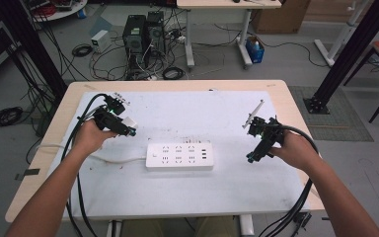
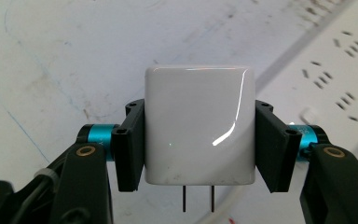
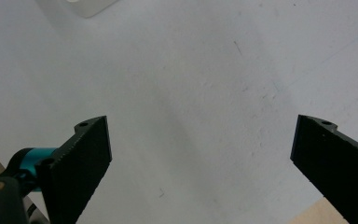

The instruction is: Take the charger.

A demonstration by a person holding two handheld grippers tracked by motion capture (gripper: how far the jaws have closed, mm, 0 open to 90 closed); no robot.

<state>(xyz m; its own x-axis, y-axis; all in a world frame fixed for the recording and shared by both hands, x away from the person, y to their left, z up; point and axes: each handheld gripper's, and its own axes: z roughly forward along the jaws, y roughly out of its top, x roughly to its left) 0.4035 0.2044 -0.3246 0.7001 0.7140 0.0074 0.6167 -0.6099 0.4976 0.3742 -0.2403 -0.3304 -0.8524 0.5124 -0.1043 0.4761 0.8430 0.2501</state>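
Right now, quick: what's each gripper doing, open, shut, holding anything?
Left gripper: shut on the white charger plug, prongs toward the camera.
Right gripper: open, nothing between its jaws.

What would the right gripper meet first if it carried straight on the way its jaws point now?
Probably just the bare white mat: the right gripper is open with nothing between its jaws. The power strip sits off to one side.

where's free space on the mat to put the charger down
Bare mat lies behind the power strip, between the two grippers, and in front of it toward the near edge. It is tighter at the left, where the strip's cord runs beneath the left gripper holding the charger.
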